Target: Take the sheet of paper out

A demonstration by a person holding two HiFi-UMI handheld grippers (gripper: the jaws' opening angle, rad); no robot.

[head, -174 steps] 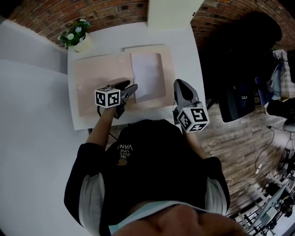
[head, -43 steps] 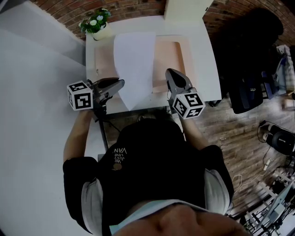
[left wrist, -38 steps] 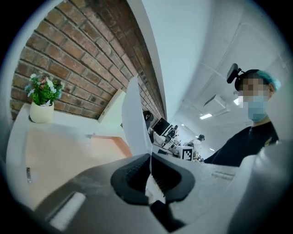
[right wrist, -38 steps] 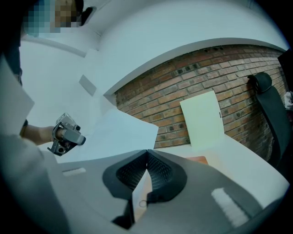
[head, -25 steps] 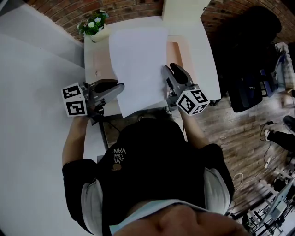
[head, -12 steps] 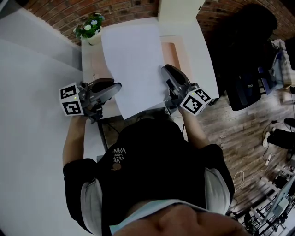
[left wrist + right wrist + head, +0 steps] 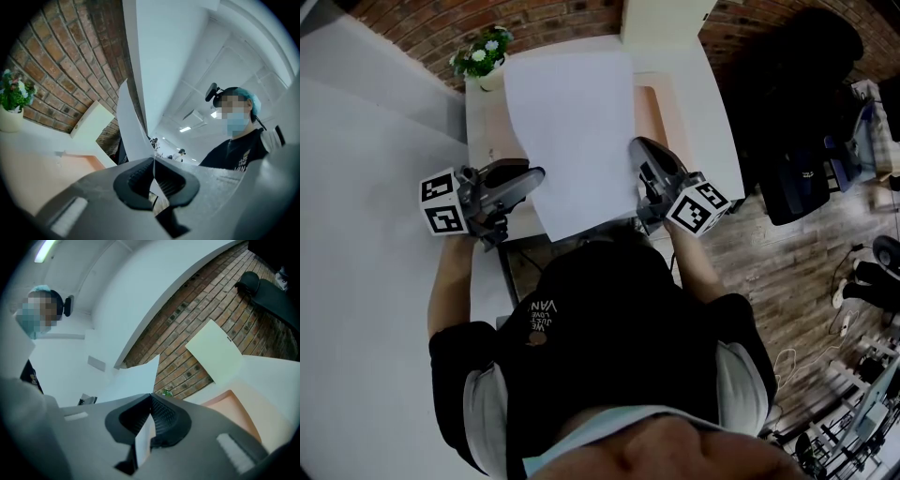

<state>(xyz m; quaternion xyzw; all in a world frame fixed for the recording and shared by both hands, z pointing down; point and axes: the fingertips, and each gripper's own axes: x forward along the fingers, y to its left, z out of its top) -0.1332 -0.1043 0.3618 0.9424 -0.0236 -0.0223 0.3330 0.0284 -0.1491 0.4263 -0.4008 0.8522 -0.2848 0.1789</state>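
The white sheet of paper (image 7: 572, 131) is held up over the table, lifted out of the pink folder (image 7: 664, 108). My left gripper (image 7: 540, 175) is shut on the sheet's lower left edge. In the left gripper view the paper (image 7: 131, 126) runs edge-on between the closed pads of that gripper (image 7: 153, 160). My right gripper (image 7: 636, 150) is shut on the right edge. In the right gripper view the sheet (image 7: 136, 376) passes through the closed jaws of that gripper (image 7: 151, 397).
The pink folder (image 7: 236, 404) lies open on the white table (image 7: 708, 141). A small potted plant (image 7: 480, 54) stands at the table's back left corner. A cream board (image 7: 661, 21) leans against the brick wall behind. Dark chairs and bags (image 7: 806, 103) stand to the right.
The sheet, which earlier lay in the folder, has been raised off it. The right gripper has come against the sheet's right edge and closed on it. The left gripper kept its grip.
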